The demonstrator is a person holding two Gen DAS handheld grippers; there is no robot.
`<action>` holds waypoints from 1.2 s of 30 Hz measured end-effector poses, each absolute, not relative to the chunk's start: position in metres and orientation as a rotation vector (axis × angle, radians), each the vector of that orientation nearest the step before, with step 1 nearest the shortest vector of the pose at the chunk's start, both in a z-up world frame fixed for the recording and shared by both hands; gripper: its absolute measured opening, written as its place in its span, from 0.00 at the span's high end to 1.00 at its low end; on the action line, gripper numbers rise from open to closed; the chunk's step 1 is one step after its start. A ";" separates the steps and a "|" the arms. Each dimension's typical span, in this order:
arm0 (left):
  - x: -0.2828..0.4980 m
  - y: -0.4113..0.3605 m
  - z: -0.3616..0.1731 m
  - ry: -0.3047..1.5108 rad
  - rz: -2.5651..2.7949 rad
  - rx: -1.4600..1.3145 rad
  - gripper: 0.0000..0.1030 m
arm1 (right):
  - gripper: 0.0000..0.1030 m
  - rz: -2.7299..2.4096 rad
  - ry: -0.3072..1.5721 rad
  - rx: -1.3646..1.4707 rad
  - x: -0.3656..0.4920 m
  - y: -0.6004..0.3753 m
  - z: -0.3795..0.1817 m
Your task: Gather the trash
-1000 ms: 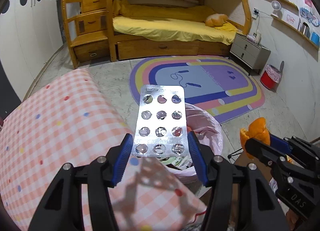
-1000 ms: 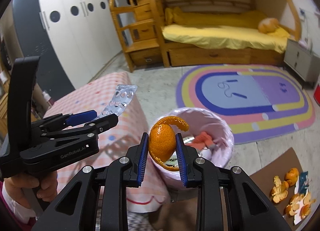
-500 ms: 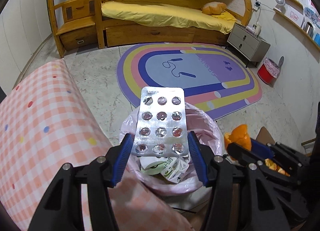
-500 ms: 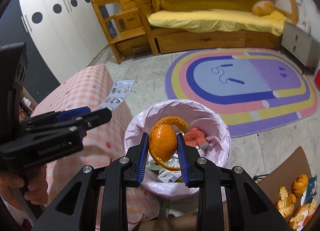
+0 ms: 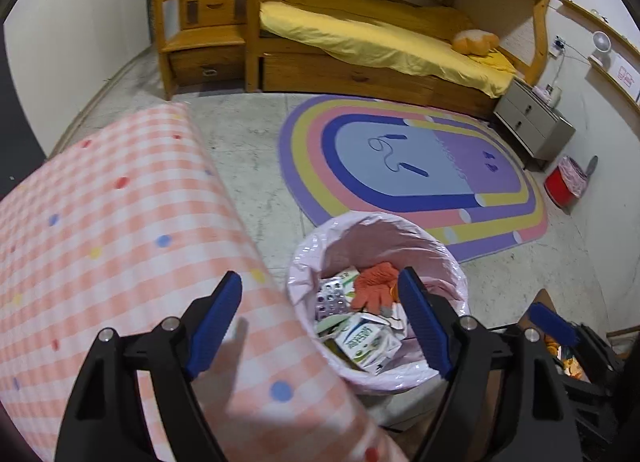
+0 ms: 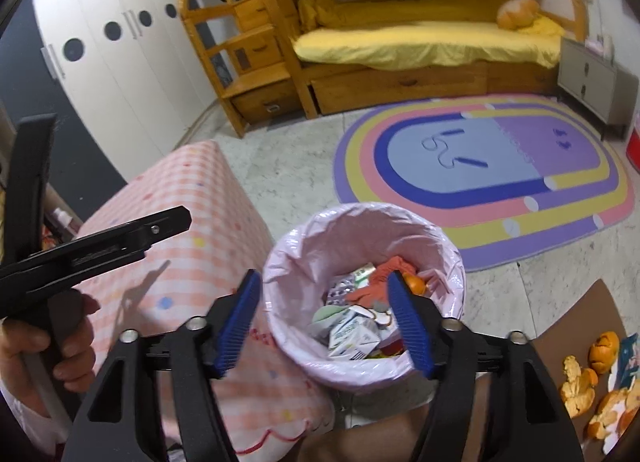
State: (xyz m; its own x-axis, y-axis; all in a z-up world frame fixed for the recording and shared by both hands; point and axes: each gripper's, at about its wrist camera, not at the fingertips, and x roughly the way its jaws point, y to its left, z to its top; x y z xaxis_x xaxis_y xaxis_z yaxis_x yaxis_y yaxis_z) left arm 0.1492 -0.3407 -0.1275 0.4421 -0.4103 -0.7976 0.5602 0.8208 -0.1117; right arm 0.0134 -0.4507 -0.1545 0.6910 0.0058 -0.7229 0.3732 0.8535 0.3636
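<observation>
Pink-lined bin [image 6: 280, 326] below – left gripper [image 5: 320, 318] and right gripper [image 6: 326, 318] both opening, nothing between.

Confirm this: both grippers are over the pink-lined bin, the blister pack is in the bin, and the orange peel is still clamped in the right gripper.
Wrong on the peel. The right gripper is opening with nothing between its pads; the orange peel lies inside the pink-lined bin, as the right wrist view shows. The blister pack is in the bin, and the left gripper is also opening, empty.

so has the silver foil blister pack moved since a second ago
Yes. The silver foil blister pack has dropped from between the left gripper's opening jaws down into the pink-lined trash bin, beside the orange glove.
</observation>
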 end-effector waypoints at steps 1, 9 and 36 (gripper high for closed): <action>0.145 -0.331 -0.119 0.914 -0.579 0.187 0.19 | 0.25 -0.204 0.775 0.506 0.009 -0.442 -0.143; 0.118 -0.248 -0.071 0.839 -0.440 0.194 0.07 | 0.11 -0.136 0.725 0.419 -0.004 -0.382 -0.085; 0.017 0.020 -0.002 0.796 0.040 0.062 0.06 | 0.06 0.201 0.626 0.139 -0.039 -0.187 0.036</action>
